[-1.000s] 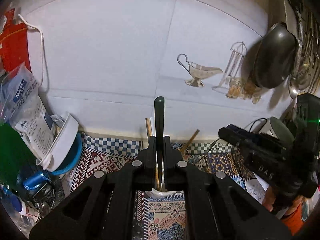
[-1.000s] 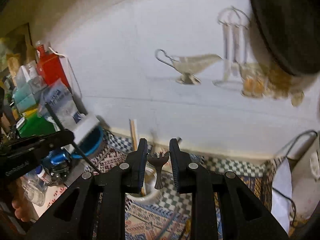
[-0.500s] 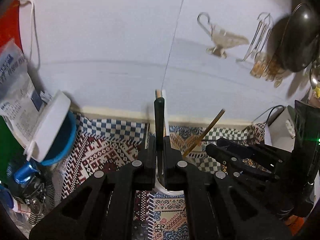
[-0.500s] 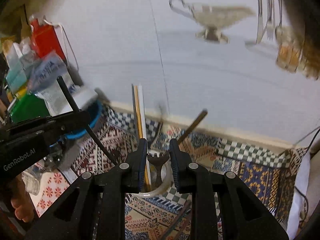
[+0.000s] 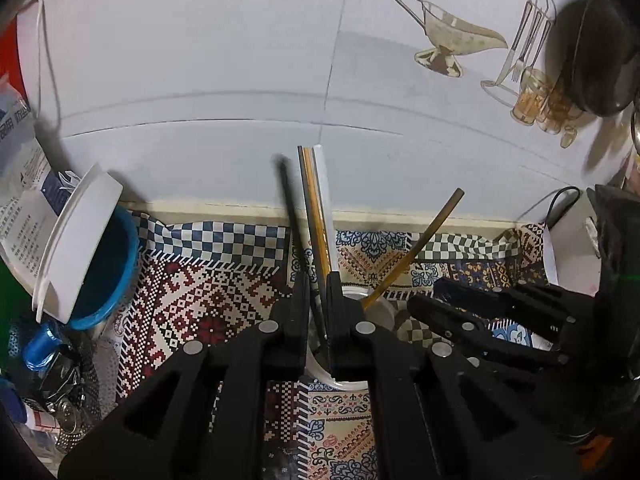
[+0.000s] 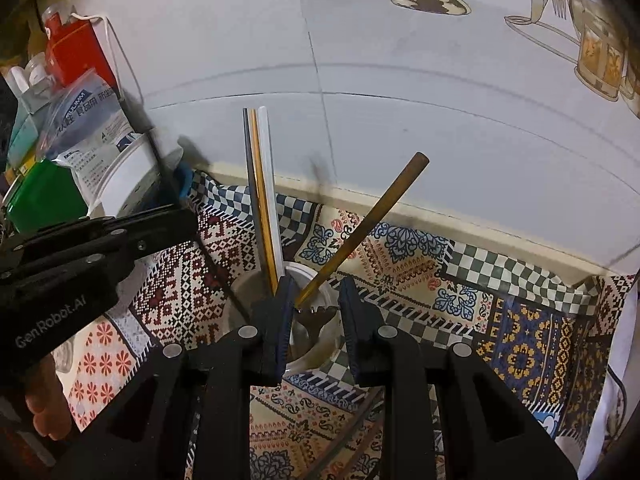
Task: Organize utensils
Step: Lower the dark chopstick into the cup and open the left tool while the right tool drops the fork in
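Both grippers have dropped toward the white cup [image 6: 320, 344] since a second ago. Now the left gripper [image 5: 318, 300] has spread slightly, its black-handled utensil [image 5: 292, 216] leaning toward 11 o'clock, loose between the jaws. Spread wide, the right gripper [image 6: 314, 312] has let go of the small fork [image 6: 316, 320], which sits in the cup. Beneath lies a patterned cloth [image 6: 516, 344]; at 12 o'clock rises a white tiled wall [image 5: 200, 60].

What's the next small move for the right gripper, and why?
Probably lift the right gripper straight up, clear of the cup. Its jaws stand apart and the small fork sits in the cup between them, untouched. Rise carefully: the wooden stick leans close by.
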Action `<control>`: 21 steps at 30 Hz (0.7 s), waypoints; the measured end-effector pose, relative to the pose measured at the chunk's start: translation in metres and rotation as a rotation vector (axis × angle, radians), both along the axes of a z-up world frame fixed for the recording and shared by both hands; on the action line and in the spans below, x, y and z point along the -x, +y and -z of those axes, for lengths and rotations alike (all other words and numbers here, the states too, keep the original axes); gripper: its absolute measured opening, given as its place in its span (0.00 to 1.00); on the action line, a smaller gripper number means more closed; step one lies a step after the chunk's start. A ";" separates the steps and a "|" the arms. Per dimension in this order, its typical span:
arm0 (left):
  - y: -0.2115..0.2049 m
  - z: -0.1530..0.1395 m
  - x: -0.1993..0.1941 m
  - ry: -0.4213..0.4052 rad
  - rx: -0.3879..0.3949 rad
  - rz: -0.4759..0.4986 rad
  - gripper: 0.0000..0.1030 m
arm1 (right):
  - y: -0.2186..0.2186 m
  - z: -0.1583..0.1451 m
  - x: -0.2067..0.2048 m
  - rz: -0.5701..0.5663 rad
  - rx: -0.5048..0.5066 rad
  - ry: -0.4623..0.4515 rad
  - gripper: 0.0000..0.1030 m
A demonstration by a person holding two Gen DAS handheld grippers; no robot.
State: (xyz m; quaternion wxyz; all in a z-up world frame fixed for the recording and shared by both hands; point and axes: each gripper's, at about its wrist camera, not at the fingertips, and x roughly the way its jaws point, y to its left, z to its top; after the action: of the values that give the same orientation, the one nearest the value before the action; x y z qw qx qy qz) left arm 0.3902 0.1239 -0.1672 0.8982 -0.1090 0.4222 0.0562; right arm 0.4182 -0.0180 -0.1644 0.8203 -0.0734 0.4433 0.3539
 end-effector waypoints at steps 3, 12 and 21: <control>0.000 -0.002 0.003 0.000 -0.006 -0.005 0.16 | -0.003 -0.001 0.000 0.007 -0.002 0.010 0.30; -0.005 -0.026 0.025 -0.052 -0.031 -0.024 0.39 | -0.025 -0.018 0.011 0.030 -0.012 -0.035 0.43; -0.016 -0.032 0.049 -0.052 -0.035 -0.018 0.48 | -0.061 -0.031 0.023 0.086 -0.012 -0.062 0.45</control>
State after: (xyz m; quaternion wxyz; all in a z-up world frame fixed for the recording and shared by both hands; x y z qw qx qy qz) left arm 0.3414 0.1078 -0.1356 0.9101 -0.0983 0.3966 0.0686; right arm 0.3954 -0.0787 -0.1338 0.8486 -0.0601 0.4181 0.3184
